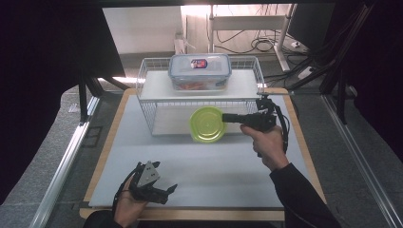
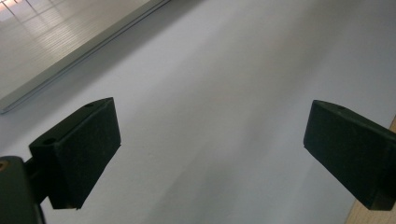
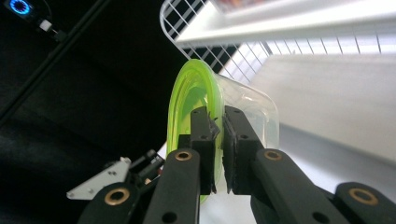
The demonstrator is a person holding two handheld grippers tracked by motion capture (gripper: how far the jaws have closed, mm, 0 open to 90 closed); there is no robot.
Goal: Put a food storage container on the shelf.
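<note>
A round clear tub with a lime-green lid (image 1: 207, 124) hangs above the table in front of the wire rack's lower shelf, tipped so the lid faces up and toward me. My right gripper (image 1: 224, 117) is shut on its right edge. In the right gripper view the jaws pinch the tub's lid (image 3: 187, 102) and clear wall where they meet, at my right gripper (image 3: 216, 116). My left gripper (image 1: 168, 192) rests low at the table's front left, jaws open. In the left gripper view, nothing but bare table sits between the pads of my left gripper (image 2: 210, 149).
A white wire rack (image 1: 147, 109) with two shelves stands at the back of the grey table (image 1: 190, 166). A clear lunch box with a blue-rimmed lid (image 1: 199, 71) sits on its top shelf. The table's wooden edge (image 1: 304, 152) runs along the right.
</note>
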